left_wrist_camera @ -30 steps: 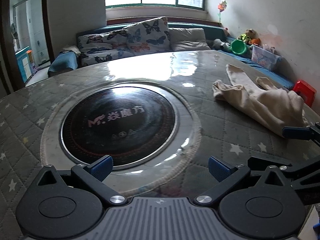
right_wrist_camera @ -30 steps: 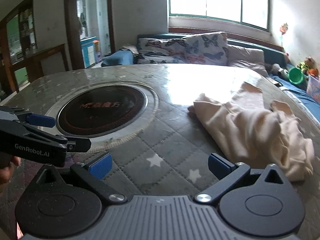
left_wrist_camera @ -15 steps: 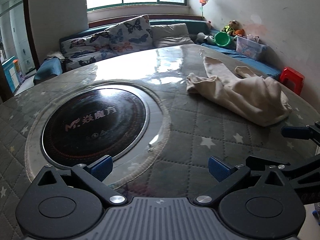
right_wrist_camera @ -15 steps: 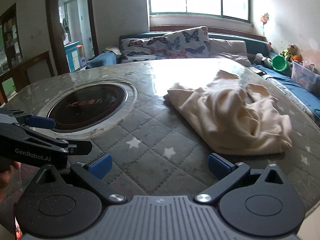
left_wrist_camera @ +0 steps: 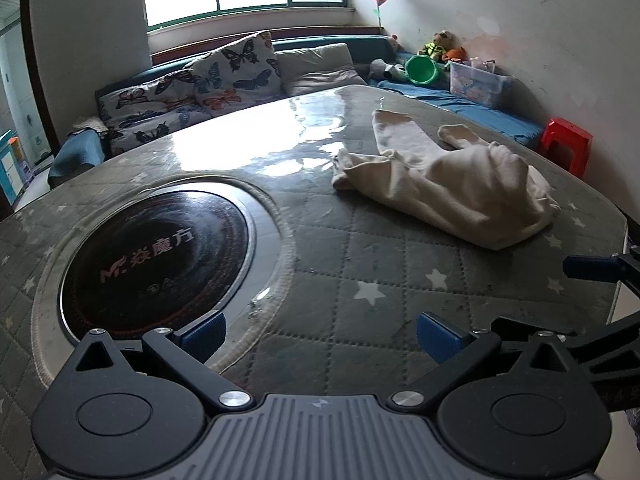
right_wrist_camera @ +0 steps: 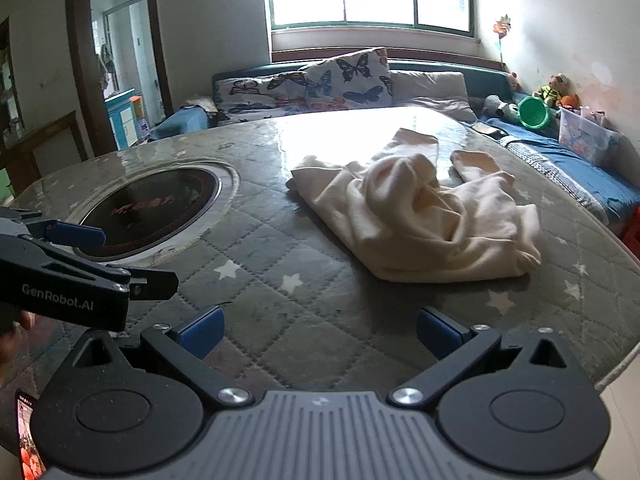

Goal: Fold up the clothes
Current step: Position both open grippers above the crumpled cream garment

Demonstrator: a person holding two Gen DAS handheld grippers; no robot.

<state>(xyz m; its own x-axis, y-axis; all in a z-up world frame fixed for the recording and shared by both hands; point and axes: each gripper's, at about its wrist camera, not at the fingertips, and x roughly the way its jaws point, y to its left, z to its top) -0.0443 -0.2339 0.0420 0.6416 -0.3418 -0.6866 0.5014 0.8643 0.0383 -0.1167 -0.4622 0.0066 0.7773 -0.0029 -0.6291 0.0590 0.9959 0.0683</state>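
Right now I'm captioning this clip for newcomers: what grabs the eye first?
A crumpled cream garment lies on the right half of the quilted, star-patterned table. To its left, a round black cooktop with printed lettering is sunk into the table. Both claws, left and right, are open and empty near the table's front edge.

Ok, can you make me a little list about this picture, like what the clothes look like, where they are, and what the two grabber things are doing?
clothes: one cream garment, crumpled, not folded yet
where: on the quilted star-pattern table cover, to the right of the round black cooktop
left gripper: open, holding nothing, apart from the garment
right gripper: open, holding nothing, short of the garment's near edge
behind the table: sofa with butterfly pillows, green bucket
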